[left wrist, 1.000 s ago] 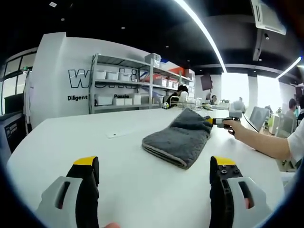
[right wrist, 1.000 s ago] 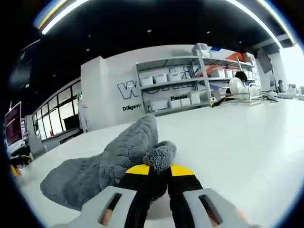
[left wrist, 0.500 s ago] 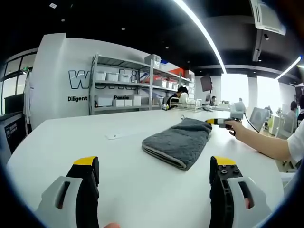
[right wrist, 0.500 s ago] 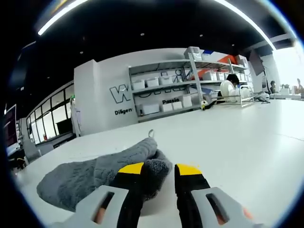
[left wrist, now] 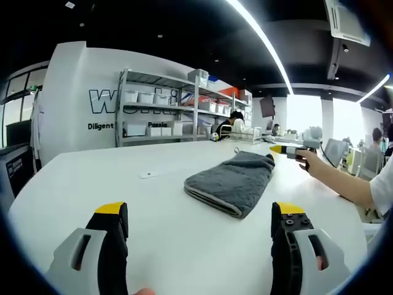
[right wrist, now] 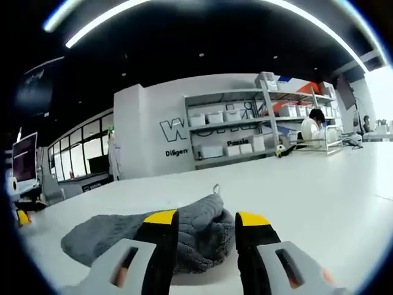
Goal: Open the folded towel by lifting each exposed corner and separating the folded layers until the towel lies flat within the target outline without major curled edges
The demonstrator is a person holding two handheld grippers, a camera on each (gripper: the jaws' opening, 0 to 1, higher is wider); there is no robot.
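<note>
A grey folded towel [left wrist: 232, 180] lies on the white table [left wrist: 92, 178], out ahead of my left gripper [left wrist: 200, 216], which stands wide open and apart from it. My right gripper [left wrist: 284, 149] comes in from the right of the left gripper view, just off the towel's far end, held by a person's hand. In the right gripper view the towel [right wrist: 104, 230] rests flat beyond my right gripper [right wrist: 206, 219], whose jaws stand open with nothing between them. A small loop [right wrist: 216, 188] sticks up at the towel's near end.
Metal shelves [left wrist: 163, 110] with white bins line the back wall with dark lettering. A small white label [left wrist: 149, 175] lies on the table left of the towel. A dish rack [right wrist: 325, 132] and seated people are at the far right.
My right gripper opened and let go of the towel's end, then drew back and up. The raised end dropped flat onto the table. My left gripper stayed still.
</note>
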